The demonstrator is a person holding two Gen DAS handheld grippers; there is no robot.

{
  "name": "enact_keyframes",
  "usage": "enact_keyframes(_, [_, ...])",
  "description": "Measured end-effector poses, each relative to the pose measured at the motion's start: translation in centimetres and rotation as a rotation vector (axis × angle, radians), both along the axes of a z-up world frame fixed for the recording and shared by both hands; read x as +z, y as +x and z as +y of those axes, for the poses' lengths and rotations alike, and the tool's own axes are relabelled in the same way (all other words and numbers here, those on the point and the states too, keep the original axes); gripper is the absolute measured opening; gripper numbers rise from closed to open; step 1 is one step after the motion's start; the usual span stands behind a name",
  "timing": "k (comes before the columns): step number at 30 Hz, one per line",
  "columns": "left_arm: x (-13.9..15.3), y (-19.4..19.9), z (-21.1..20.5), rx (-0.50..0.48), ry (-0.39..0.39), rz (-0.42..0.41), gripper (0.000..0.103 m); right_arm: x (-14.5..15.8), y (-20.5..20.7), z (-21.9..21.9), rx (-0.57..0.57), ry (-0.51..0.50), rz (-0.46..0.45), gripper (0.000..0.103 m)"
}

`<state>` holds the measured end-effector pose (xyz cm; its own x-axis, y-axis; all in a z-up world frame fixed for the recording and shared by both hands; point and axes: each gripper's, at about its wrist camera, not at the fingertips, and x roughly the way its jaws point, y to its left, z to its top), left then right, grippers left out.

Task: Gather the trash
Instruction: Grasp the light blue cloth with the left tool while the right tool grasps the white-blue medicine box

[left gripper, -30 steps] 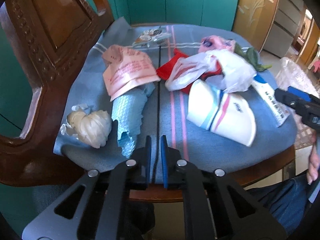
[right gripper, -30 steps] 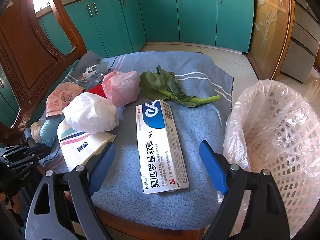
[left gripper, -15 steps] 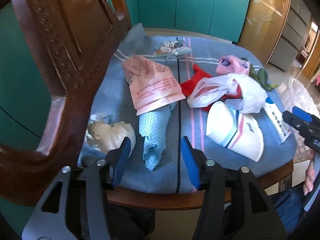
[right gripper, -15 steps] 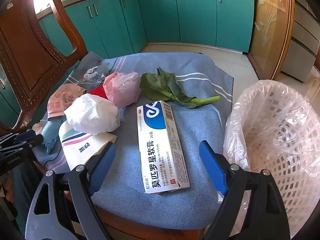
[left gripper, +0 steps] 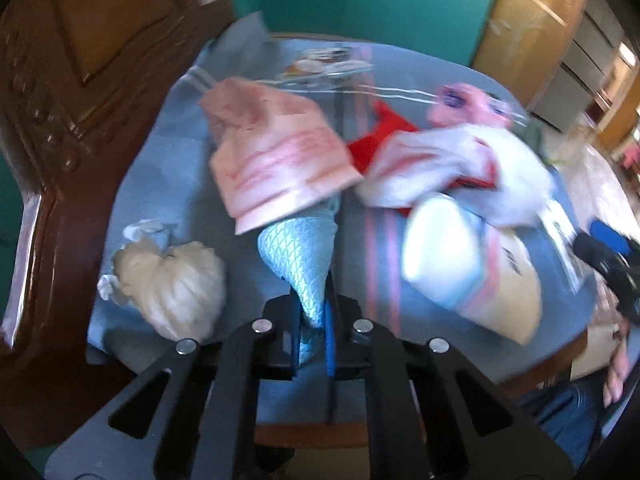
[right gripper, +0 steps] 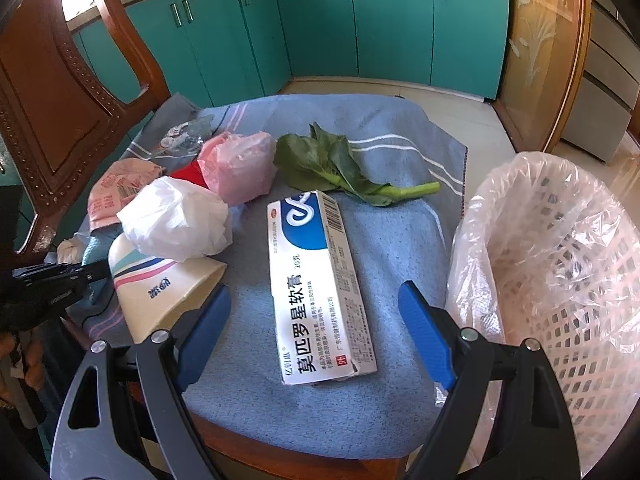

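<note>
Left gripper closing on the blue mesh cloth
The left gripper (left gripper: 314,320), shut one second before and spread wide half a second ago, has advanced and clamped the near end of the blue mesh cloth (left gripper: 302,256)

Both cameras ride low at the chair's front edge, tilted down and close over the blue towel (right gripper: 400,240). The paper cup (left gripper: 460,256), lower right in the left view, reappears lower left in the right.
</note>
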<state>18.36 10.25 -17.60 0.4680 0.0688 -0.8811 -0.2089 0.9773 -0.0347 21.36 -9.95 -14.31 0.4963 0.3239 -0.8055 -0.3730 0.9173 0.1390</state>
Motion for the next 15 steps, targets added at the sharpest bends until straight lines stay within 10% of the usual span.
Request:
enact_keyframes(8, [1.3, -1.8, -3.3, -0.184, 0.011, -0.007, 0.012, -0.6, 0.1, 0.3, -0.001, -0.026, 0.016, 0.084])
enact_keyframes(15, [1.0, -1.3, -0.8, -0.097, -0.07, -0.012, 0.049, -1.4, 0.2, 1.9, 0.023, -0.104, -0.022, 0.084])
